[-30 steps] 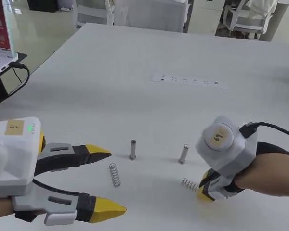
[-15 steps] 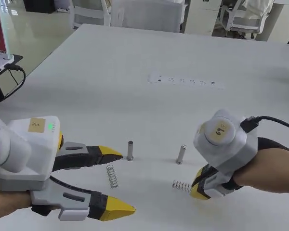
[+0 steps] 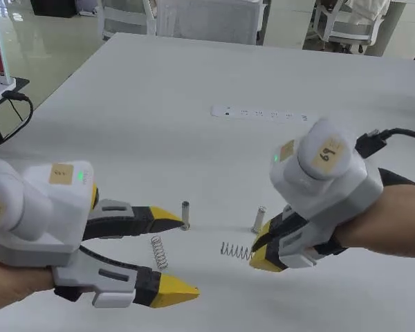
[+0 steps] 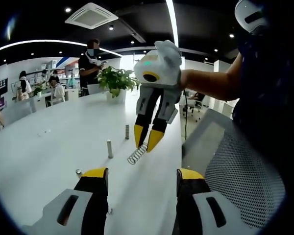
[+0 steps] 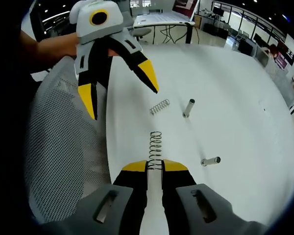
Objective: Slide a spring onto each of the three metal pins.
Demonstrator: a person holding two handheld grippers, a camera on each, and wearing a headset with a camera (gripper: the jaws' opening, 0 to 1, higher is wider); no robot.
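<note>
Since my right gripper is clamped on one end of a spring, I judge the step in hand to be carrying that spring to a pin. No pin wears a spring yet, so the task looks barely begun. The spring juts out level from my tips, just in front of the middle pin and to its left. It is thin, bright wire in open coils, straight and unbent. Next, I think, I must swing its free end over the pin's top, stand it upright, line up the bore and lower it. My left gripper hovers well left of the middle pin, jaws spread wide around a loose spring lying flat. Another pin stands left of the middle pin, and a third pin stands to its right.
</note>
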